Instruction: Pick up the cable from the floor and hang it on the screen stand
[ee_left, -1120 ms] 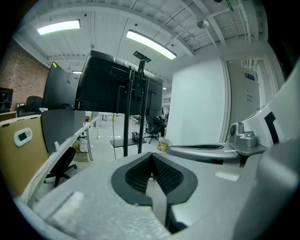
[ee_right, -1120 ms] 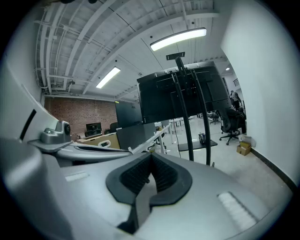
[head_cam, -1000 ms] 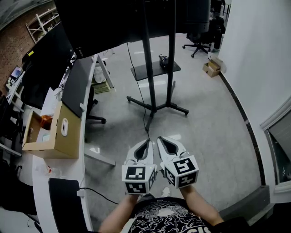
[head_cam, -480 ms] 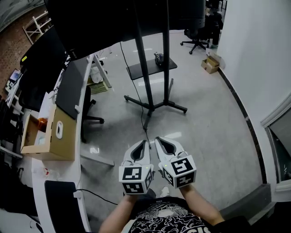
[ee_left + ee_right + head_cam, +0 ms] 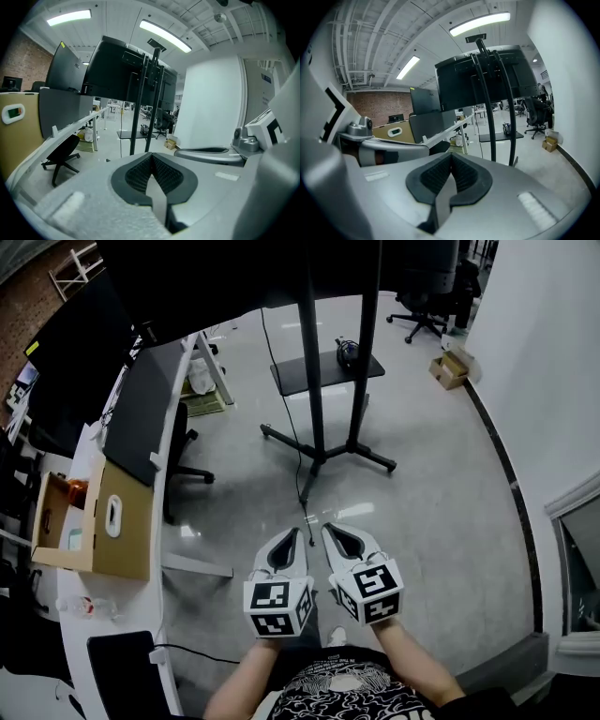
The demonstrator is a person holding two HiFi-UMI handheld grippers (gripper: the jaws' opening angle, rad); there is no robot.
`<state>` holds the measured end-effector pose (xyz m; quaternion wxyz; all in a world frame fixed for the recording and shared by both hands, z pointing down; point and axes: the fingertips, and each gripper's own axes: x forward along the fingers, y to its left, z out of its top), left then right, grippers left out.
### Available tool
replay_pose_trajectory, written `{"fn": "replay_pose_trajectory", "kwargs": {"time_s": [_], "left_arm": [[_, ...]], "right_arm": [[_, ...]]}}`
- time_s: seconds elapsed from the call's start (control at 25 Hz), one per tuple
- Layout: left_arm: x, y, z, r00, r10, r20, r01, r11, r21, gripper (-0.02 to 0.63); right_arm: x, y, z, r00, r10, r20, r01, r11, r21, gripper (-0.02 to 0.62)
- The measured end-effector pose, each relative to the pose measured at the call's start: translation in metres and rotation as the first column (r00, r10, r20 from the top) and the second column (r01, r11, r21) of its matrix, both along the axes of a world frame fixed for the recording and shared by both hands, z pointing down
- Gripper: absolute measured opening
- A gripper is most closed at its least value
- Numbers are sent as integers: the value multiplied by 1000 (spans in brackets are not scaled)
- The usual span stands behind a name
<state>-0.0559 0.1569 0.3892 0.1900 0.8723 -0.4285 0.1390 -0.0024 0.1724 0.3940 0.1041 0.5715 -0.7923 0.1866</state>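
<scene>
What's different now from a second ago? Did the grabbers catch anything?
Almost nothing. The left gripper and right gripper stay side by side, fingers shut and empty; only the view swung a little. The cable still trails on the floor by the screen stand.

Even indoor light, bright overhead and dimmer toward the edges.
Light comes from long white ceiling strip lamps; the glossy grey floor carries pale glare patches (soft ones, beside faint shadows). Both gripper views bend strongly, with black corners; the large black flat screen is dark, without detail.
</scene>
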Motion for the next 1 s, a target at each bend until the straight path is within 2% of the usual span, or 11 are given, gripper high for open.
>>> {"fn": "replay_pose_trajectory", "kwargs": {"time_s": [0.32,0.44,0.6,0.8,0.92,1.0], "left_arm": [[-23,-110,51,999,-45,-13,44,997,-62,-9],[-34,-143,75,998,-62,-22,59,992,-110,-9],[-43,-178,112,998,-55,-33,49,984,-169,-9],[-38,-211,170,995,-14,-98,-7,978,-207,-8],[-37,-222,213,996,-12,-88,-9,973,-231,-8],[-40,-229,238,993,-31,-115,4,974,-227,-8]], "right_arm": [[-16,-99,63,998,-41,-44,36,994,-103,-2],[-19,-129,94,996,-53,-65,42,985,-165,-1],[-20,-160,151,994,-62,-86,38,964,-262,0],[-20,-184,237,990,-88,-111,40,927,-372,8],[-23,-193,287,990,-98,-97,49,905,-422,15],[-26,-197,321,987,-121,-106,61,893,-446,21]]}}
